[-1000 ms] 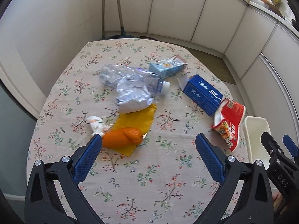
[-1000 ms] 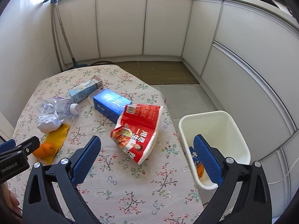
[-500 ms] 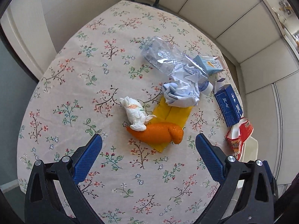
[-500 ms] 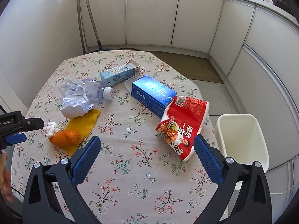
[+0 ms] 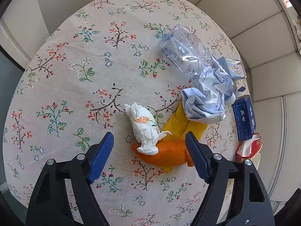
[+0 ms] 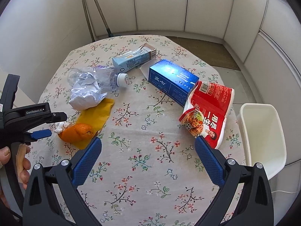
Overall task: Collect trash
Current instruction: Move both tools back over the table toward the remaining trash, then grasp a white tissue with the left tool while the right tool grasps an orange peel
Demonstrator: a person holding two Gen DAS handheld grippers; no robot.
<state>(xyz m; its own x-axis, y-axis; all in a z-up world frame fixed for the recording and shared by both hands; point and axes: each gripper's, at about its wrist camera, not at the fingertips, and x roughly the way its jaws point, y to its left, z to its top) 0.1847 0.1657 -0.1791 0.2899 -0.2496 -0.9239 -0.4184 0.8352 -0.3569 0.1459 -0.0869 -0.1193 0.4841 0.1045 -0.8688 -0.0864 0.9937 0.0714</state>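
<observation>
The left gripper (image 5: 149, 146) is wide open and holds nothing, its fingers straddling the tissue (image 5: 144, 129) and orange peel (image 5: 165, 153) on the desk (image 5: 75, 75). The right gripper (image 6: 147, 161) is also wide open and empty above the desk, near the red packet (image 6: 207, 111). The white bin (image 6: 263, 139) stands beside the desk.

Floral-cloth counter (image 6: 143, 165) carries orange peel (image 6: 76, 132), tissue wad (image 5: 144, 128), yellow wrapper (image 6: 96, 116), crumpled paper (image 6: 85, 93), bottle (image 6: 107, 77), carton (image 6: 133, 59), blue box (image 6: 172, 81), red packet (image 6: 207, 111).
</observation>
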